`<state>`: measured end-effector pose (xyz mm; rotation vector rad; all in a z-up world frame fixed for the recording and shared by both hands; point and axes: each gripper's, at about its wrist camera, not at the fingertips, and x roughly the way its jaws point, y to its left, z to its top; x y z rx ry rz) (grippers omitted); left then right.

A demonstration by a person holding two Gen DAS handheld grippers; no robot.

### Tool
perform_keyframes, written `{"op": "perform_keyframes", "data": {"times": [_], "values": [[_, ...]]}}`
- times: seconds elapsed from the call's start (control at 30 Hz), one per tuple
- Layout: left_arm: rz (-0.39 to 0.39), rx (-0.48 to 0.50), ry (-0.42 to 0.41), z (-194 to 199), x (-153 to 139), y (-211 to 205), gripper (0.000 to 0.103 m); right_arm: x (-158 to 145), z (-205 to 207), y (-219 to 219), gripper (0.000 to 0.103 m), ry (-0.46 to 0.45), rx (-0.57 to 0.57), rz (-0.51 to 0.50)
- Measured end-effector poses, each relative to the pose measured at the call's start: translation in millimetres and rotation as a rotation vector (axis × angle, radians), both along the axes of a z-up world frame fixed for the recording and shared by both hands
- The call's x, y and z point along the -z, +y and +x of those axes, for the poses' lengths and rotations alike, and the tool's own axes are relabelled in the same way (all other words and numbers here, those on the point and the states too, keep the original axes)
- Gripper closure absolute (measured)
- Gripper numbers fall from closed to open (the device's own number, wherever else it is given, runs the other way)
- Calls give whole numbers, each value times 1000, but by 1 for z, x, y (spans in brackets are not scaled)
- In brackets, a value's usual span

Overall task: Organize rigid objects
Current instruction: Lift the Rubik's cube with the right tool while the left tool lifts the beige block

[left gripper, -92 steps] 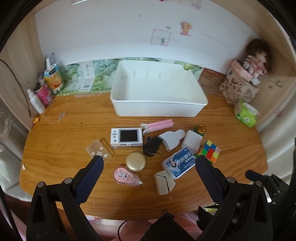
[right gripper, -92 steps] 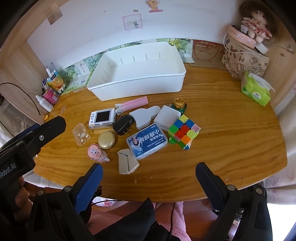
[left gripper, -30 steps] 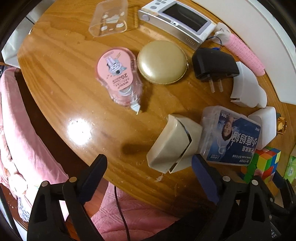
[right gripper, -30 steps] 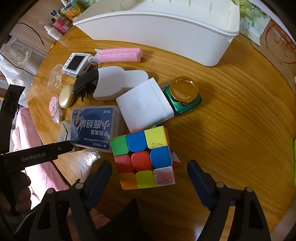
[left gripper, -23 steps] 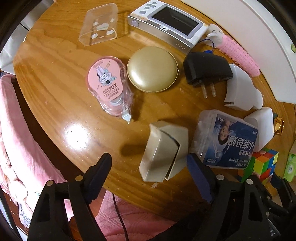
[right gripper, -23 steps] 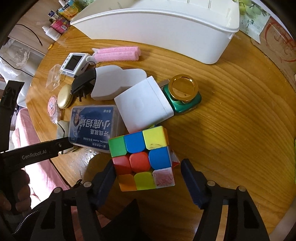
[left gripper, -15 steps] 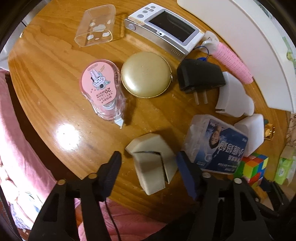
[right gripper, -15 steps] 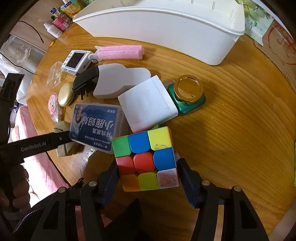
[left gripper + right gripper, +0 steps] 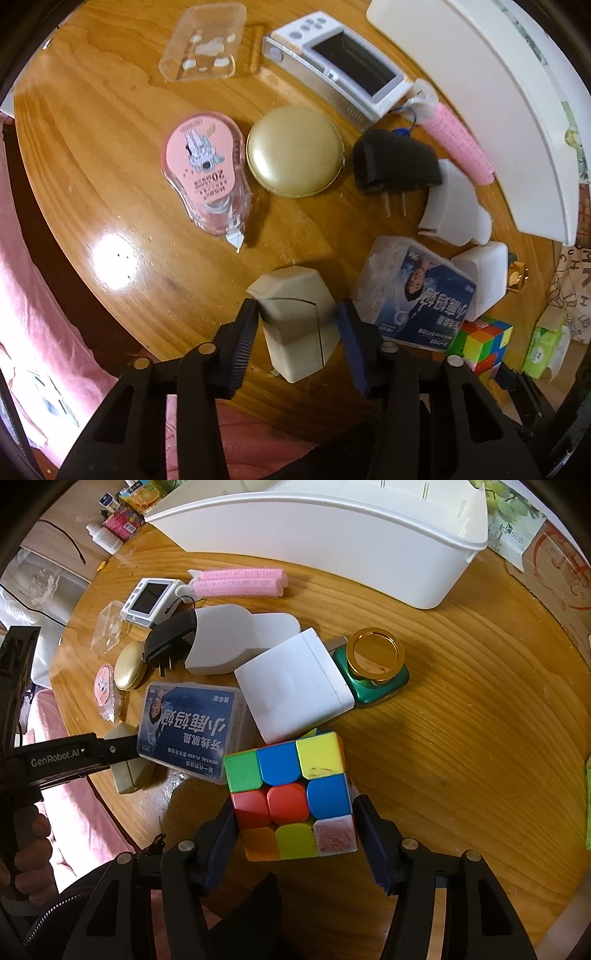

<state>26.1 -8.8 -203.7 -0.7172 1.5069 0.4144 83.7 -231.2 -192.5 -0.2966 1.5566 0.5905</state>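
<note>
Puzzle cube (image 9: 291, 799) sits near the surface's (image 9: 461, 738) near edge, clamped between the right tool's (image 9: 295, 834) pads, with bare wood to its right. Left tool (image 9: 295, 332) is closing on the beige box (image 9: 299, 321), pads at its sides, right at the near rim beside the floss box (image 9: 417, 295). White bin (image 9: 332, 535) waits at the far side.

A puzzle cube (image 9: 291, 797) is faced in green, blue, yellow, red, orange and white squares. A floss box (image 9: 417, 295) is labelled blue. A beige case (image 9: 295, 317), gold compact (image 9: 295, 158) and white bin (image 9: 332, 528) are noted.
</note>
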Motion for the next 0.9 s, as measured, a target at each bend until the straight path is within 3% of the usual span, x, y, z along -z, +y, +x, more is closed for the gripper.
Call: {"op": "perform_keyframes", "data": {"times": [0.13, 0.4, 0.8, 0.9], "values": [[12, 4, -34, -3, -10, 3, 67, -1, -2, 1, 42, -6, -1, 1], [-4, -10, -56, -9, -12, 14, 66, -6, -10, -1, 42, -26, 4, 11], [-90, -77, -35, -15, 18, 36, 56, -14, -14, -13, 42, -40, 42, 25], [-76, -73, -19, -16, 22, 35, 55, -16, -14, -15, 42, -42, 50, 25]]}}
